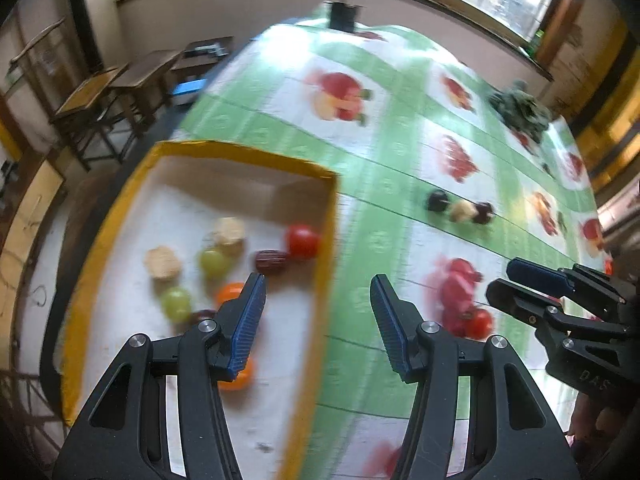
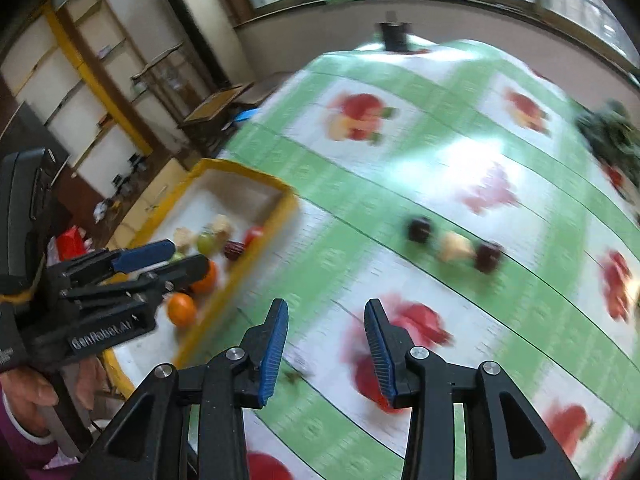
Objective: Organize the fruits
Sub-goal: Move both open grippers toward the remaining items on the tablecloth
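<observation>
Tongs first: the left tongs (image 1: 318, 322) hang released and empty, their blue pads straddling the near right wall of the yellow-rimmed box (image 1: 326, 248), and the right tongs (image 2: 326, 346) are likewise parted with nothing between them, poised over the fruit-print cloth of the desk (image 2: 400, 184). Taking the box as landmark, its white floor already holds a red tomato (image 1: 303, 241) against the right wall, a dark date (image 1: 271, 261) just beside that, green grapes (image 1: 212, 262), pale nut-like pieces (image 1: 162, 263) and oranges (image 2: 182, 309) toward the near end. Well to the right of the box, out on the cloth, three loose pieces lie in a short row, touching or nearly so: a dark fruit (image 2: 419, 229), a pale piece (image 2: 454, 247) and another dark fruit (image 2: 488, 257). Nearer than that row, right of the box, a small red tomato (image 1: 478, 323) sits on a printed apple, easy to mistake for the pattern. My reading is that sorting is well along and the step in hand is reaching for the stragglers. To do it well, each pair of tongs should take one end of the row, not the middle, come down steeply so the pads bracket a single fruit, and squeeze gently, since round pieces roll. Heavy blur hides finer detail. A dark leafy clump (image 1: 520, 110) lies far beyond the box.
</observation>
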